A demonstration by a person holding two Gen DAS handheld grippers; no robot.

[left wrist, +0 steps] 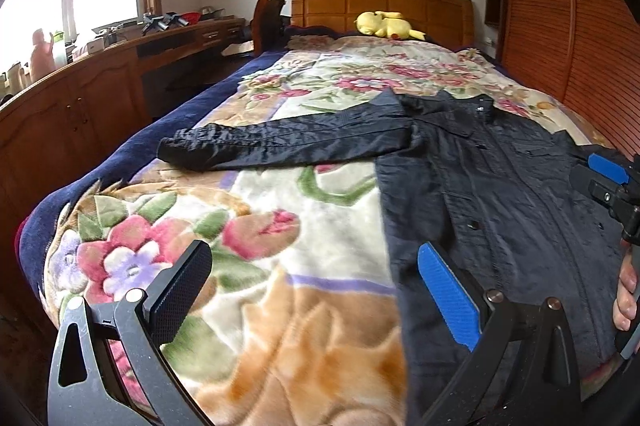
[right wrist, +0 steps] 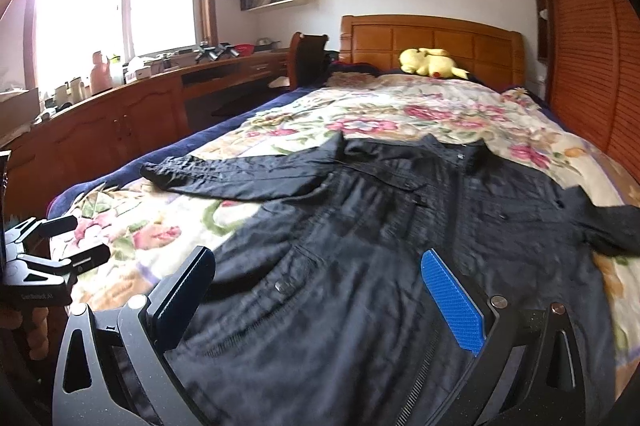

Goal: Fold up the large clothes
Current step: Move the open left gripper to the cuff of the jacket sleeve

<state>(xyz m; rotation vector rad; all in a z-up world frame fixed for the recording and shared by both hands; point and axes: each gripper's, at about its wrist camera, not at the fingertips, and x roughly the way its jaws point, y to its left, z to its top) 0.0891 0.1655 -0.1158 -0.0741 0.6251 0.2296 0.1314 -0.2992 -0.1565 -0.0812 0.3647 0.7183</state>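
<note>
Jacket [right wrist: 360,226] lengthwise, collar toward headboard [right wrist: 432,42]

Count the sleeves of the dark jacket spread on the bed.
2: one sleeve stretches left across the floral blanket; the other angles right, its end out of frame.

One dark jacket [right wrist: 380,246] lies on one bed [right wrist: 420,106], with one yellow plush toy [right wrist: 430,63] by the headboard. Two grippers appear: left gripper [left wrist: 316,290] and right gripper [right wrist: 320,300].

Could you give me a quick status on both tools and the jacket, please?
Left tool open, right tool open, both empty. Dark jacket flat on bed, unfolded. Nothing obstructing.
</note>
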